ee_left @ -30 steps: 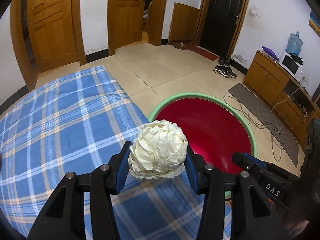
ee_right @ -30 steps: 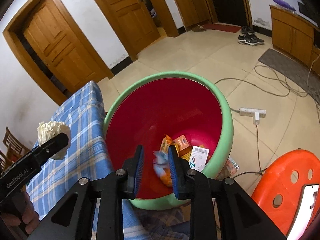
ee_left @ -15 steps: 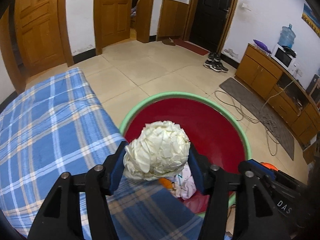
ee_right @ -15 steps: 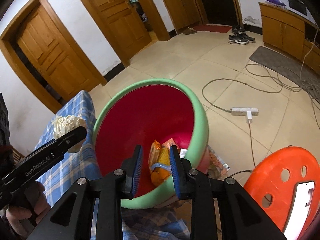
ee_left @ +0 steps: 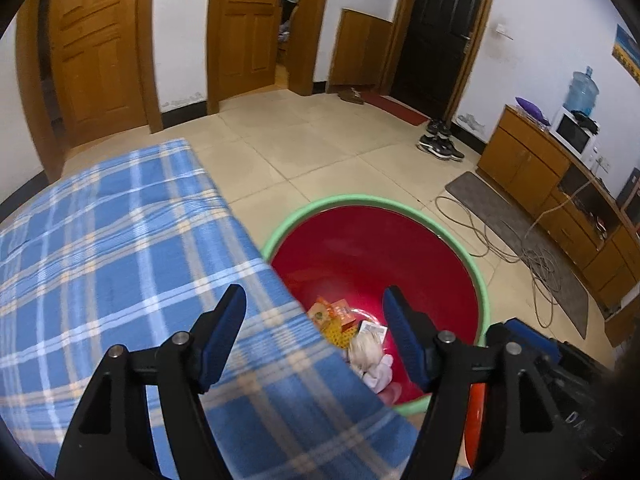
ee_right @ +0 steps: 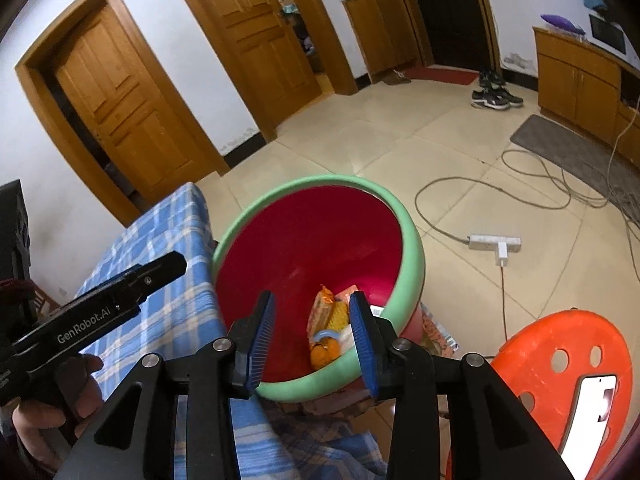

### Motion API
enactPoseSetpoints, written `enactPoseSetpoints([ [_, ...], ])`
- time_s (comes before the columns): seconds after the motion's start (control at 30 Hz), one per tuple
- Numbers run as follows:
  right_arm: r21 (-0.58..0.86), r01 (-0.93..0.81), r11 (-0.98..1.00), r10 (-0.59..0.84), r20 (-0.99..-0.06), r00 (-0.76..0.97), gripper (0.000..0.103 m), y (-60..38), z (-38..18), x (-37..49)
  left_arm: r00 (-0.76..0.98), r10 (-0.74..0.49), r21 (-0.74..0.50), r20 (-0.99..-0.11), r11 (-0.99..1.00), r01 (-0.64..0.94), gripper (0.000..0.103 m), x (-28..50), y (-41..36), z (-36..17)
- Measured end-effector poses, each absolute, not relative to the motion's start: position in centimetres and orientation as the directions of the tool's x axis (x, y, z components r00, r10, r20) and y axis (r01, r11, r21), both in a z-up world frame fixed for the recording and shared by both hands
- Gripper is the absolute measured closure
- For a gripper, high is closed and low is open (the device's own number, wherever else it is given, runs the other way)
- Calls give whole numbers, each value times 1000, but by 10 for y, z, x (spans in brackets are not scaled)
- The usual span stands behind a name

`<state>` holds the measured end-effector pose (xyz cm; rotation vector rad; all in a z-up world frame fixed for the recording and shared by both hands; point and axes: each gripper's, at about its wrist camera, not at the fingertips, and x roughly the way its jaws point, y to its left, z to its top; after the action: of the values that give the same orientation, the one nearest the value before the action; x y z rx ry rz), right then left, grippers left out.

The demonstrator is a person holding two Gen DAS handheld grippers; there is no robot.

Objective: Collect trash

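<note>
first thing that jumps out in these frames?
The big red basin with a green rim, on the floor beside the blue plaid cloth, with wrappers and a crumpled paper ball in its bottom. Both grippers hang over it empty, left gripper and right gripper, jaws just opened. An orange stool sits to the right.

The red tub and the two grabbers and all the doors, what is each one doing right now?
Red tub: upright, trash in the bottom.
Paper ball: in the tub, loose.
Left gripper: open, empty, jaws just opening.
Right gripper: open, empty, jaws just opening.
Black door: shut.
Middle wooden door: ajar.
</note>
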<state>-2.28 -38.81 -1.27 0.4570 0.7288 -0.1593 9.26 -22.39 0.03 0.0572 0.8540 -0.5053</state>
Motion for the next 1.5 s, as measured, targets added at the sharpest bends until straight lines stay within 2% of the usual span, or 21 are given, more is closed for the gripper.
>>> enactPoseSetpoints([
  [0.27, 339, 216, 916, 55, -636, 769, 62, -358, 7, -42, 597, -340, -154, -727, 927, 341, 33, 60, -173, 16],
  [0.57, 318, 98, 943, 121, -604, 788, 55, -308, 25, -62, 678, -234, -112, -697, 969, 220, 33, 12, -111, 36],
  [0.83, 277, 44, 960, 133, -585, 800, 40, -271, 33, -81, 742, -158, -92, -652, 987, 130, 27, -32, -61, 48],
  [1.0, 253, 17, 967, 137, -580, 803, 39, -253, 37, -90, 769, -112, -77, -630, 994, 82, 22, -57, -43, 49],
  [1.07, 237, 16, 971, 128, -580, 805, 33, -247, 38, -93, 778, -100, -83, -621, 995, 61, 19, -65, -35, 50],
  [1.5, 214, -21, 977, 143, -573, 807, 31, -233, 35, -104, 810, -29, -84, -585, 996, -25, 18, -84, -15, 52],
])
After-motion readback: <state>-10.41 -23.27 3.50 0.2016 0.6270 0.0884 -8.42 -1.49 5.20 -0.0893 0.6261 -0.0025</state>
